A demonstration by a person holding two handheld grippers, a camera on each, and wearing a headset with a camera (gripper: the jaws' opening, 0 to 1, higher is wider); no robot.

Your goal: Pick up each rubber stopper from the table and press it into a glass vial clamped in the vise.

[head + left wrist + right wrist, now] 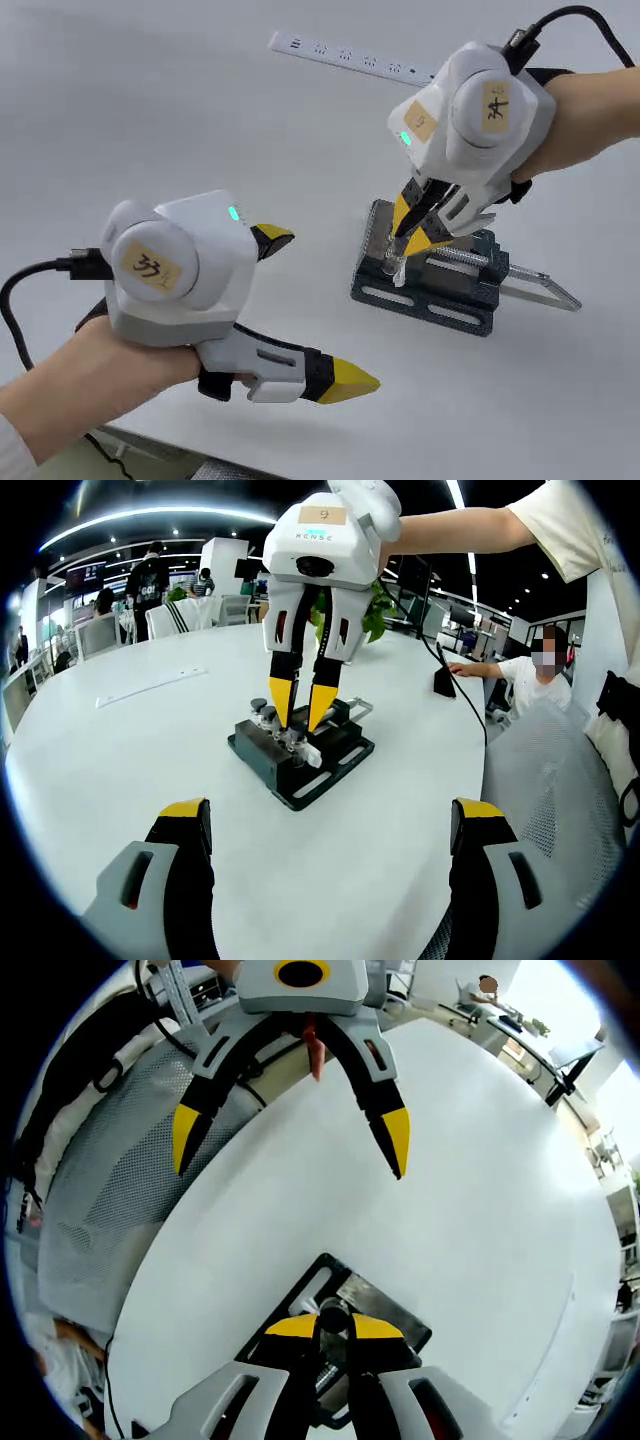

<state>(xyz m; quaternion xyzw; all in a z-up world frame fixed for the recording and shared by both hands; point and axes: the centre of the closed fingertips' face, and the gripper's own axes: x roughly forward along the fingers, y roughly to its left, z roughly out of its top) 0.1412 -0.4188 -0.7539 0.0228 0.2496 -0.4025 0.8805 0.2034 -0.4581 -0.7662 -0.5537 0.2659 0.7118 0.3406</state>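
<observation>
Hovering straight over the vise, the right gripper [416, 231] pointed down with its jaws drawn almost together. Could not tell whether they actually pinched anything. The right gripper view had what looked like a rubber stopper [333, 1310], a dark round top, sitting just past the yellow tips, on the glass vial [393, 266] below.

The vial stood upright in the vise [455, 292], long axis vertical, mouth up, with the gripper roughly in line with that axis.

In the left gripper view a short row of vials ran along the vise's clamp. The far-end vials [263, 709] looked dark-capped, so judged those done. Judgement: task midway or later, current stopper at the mouth, seating depth unclear, tops of the nearer vials too small to call.

The left gripper [311, 307] was held well apart to the side above the table [200, 120], jaws spread wide, empty.
</observation>
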